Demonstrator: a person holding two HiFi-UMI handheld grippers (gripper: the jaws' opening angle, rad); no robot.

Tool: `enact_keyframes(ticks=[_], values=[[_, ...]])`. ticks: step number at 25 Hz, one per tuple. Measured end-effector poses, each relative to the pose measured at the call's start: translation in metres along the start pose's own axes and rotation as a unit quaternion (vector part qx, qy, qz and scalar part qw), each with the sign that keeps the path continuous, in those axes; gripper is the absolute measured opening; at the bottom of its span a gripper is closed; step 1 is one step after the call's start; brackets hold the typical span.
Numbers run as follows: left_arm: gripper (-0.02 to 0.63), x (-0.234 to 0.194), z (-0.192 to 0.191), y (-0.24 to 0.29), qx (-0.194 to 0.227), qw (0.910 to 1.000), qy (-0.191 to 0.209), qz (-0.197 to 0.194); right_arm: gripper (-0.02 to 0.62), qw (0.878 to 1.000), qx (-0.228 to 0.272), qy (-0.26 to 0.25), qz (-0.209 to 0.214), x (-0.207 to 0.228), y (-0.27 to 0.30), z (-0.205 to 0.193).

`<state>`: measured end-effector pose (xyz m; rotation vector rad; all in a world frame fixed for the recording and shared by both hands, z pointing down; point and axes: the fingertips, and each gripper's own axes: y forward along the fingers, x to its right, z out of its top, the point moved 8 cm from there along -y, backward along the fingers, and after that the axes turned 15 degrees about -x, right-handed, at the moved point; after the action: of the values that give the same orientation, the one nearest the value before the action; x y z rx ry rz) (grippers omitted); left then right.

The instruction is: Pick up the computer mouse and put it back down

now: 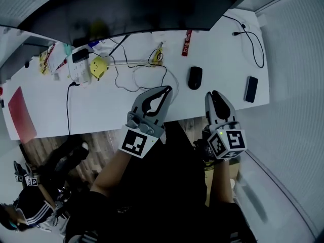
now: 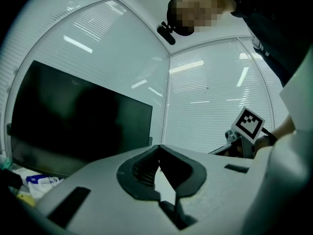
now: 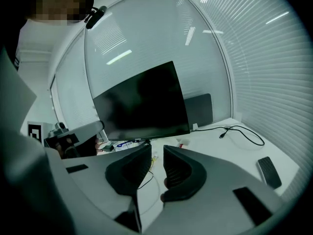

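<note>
Computer mouse (image 1: 195, 77) is looking light, hard, slick; pinch its flanks. You are holding right gripper (image 1: 215, 94) parted, left gripper (image 1: 167, 89) clenched, both empty.

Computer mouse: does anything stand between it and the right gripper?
Nothing visible does. Only bare desk lies between the right gripper and the computer mouse. The cable loops lie left of the mouse and the phone right of it, both off the path.

Steep overhead view; monitor (image 1: 152, 9) seemingly shared.
</note>
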<state>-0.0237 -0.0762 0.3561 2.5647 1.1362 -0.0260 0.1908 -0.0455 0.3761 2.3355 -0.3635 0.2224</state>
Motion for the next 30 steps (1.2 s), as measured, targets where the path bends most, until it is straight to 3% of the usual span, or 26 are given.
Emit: enact_keyframes(ticks=[15, 30], values=[[0.006, -0.029, -0.025, 0.038, -0.035, 0.9972, 0.0, -0.066, 0.247, 0.994, -0.085, 0.05, -0.057, 0.026, 0.091, -0.028], [0.006, -0.061, -0.034, 0.056, -0.044, 0.996, -0.004, -0.077, 0.296, 0.973, -0.183, 0.084, -0.116, 0.051, 0.166, -0.075]])
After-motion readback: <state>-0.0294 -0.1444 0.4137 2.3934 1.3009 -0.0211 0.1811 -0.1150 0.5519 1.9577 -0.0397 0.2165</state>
